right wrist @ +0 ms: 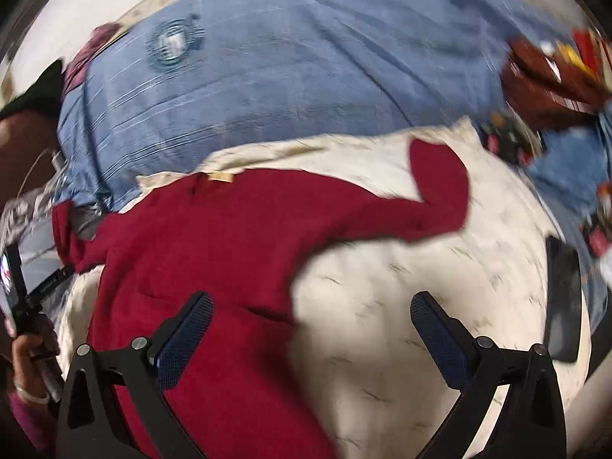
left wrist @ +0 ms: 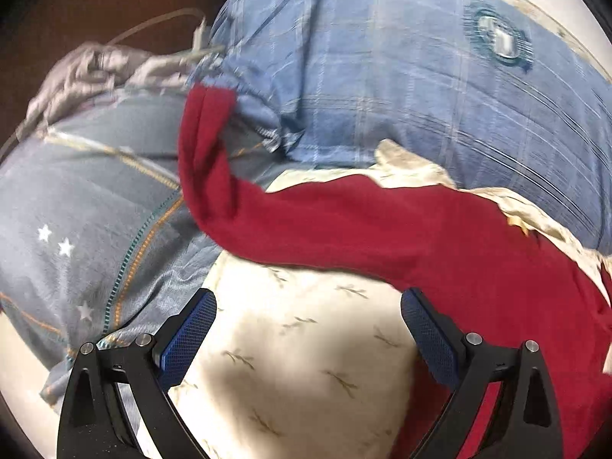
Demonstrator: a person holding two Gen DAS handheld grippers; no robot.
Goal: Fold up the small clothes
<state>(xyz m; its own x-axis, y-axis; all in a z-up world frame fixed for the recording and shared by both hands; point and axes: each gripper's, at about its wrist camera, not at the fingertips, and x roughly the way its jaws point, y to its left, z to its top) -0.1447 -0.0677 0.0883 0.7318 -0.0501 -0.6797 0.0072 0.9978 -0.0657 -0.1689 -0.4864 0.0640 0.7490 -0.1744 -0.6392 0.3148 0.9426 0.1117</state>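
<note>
A small dark red long-sleeved top [left wrist: 440, 237] lies spread face-down on a cream leaf-print sheet [left wrist: 306, 363]. In the left wrist view one sleeve [left wrist: 206, 145] runs up and left onto the blue bedding. My left gripper [left wrist: 308, 302] is open and empty, hovering over the sheet just below that sleeve. In the right wrist view the top's body [right wrist: 214, 252] fills the left-centre, its other sleeve [right wrist: 440, 191] bent at the right, a tan neck label [right wrist: 220, 176] at the top edge. My right gripper [right wrist: 311, 304] is open and empty over the top's right side edge.
A blue plaid quilt [left wrist: 401, 76] with a round emblem lies behind the top. A grey-blue star-print cover [left wrist: 76, 210] lies at left, with a cable above it. In the right wrist view, coloured items [right wrist: 550, 80] and a black phone [right wrist: 564, 298] sit at right; the left hand-held gripper [right wrist: 23, 298] shows at left.
</note>
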